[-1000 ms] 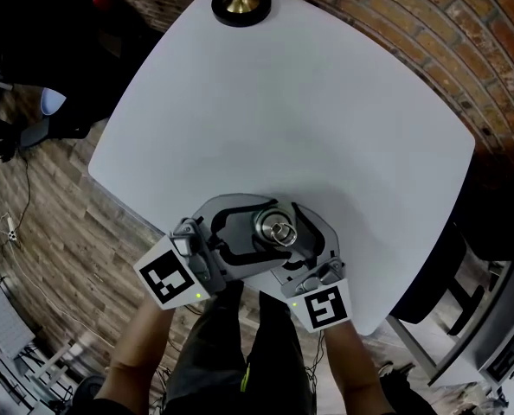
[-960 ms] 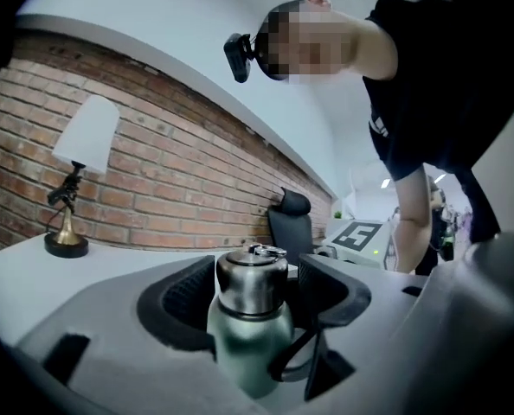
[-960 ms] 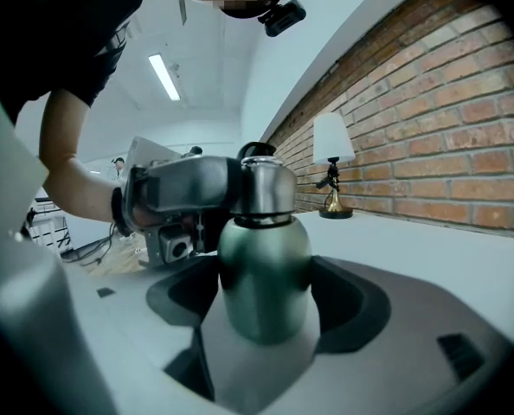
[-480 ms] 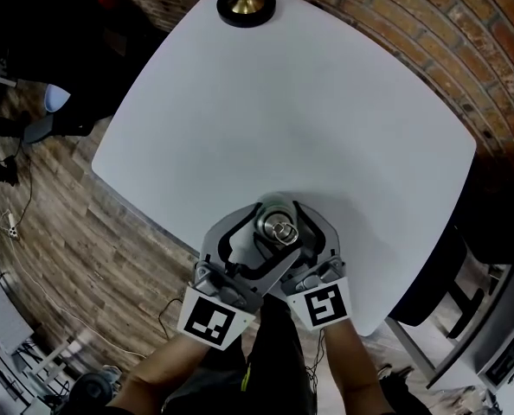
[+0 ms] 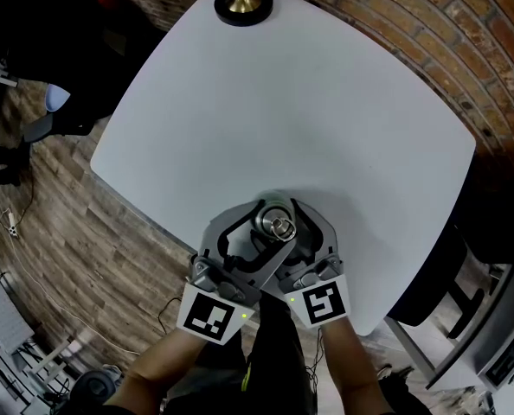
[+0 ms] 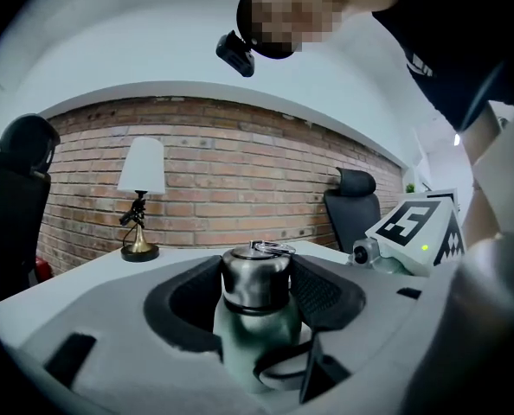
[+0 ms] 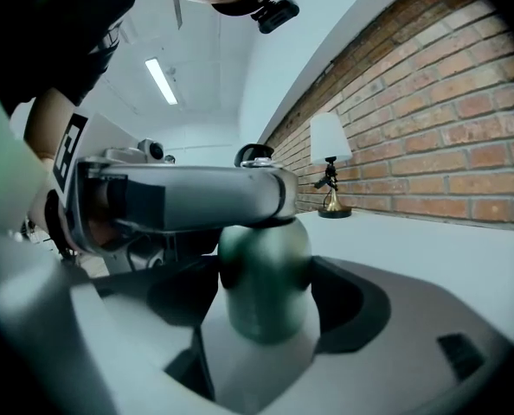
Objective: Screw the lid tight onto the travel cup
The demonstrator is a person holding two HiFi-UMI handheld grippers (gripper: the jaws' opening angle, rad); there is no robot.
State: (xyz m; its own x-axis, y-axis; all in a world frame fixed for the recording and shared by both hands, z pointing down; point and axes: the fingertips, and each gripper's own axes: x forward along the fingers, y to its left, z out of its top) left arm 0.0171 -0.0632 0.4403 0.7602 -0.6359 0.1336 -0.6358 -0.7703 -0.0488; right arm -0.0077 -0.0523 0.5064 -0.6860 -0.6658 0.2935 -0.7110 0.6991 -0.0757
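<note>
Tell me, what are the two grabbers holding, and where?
The right gripper clamps the travel cup by its green body. The left gripper has just been closing its jaws on the steel lid, pads touching its sides.

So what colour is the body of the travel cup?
Green. The travel cup shows it best in the right gripper view.

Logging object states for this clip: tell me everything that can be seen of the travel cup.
The travel cup has a rounded, matte green body and a silvery metal lid with a small wire ring on top. It stands upright on the white table, near the person's edge. The right gripper clamps the body with its fingers. The left gripper, whose fingers have just been closing, has the lid between them, pads against its sides.
</note>
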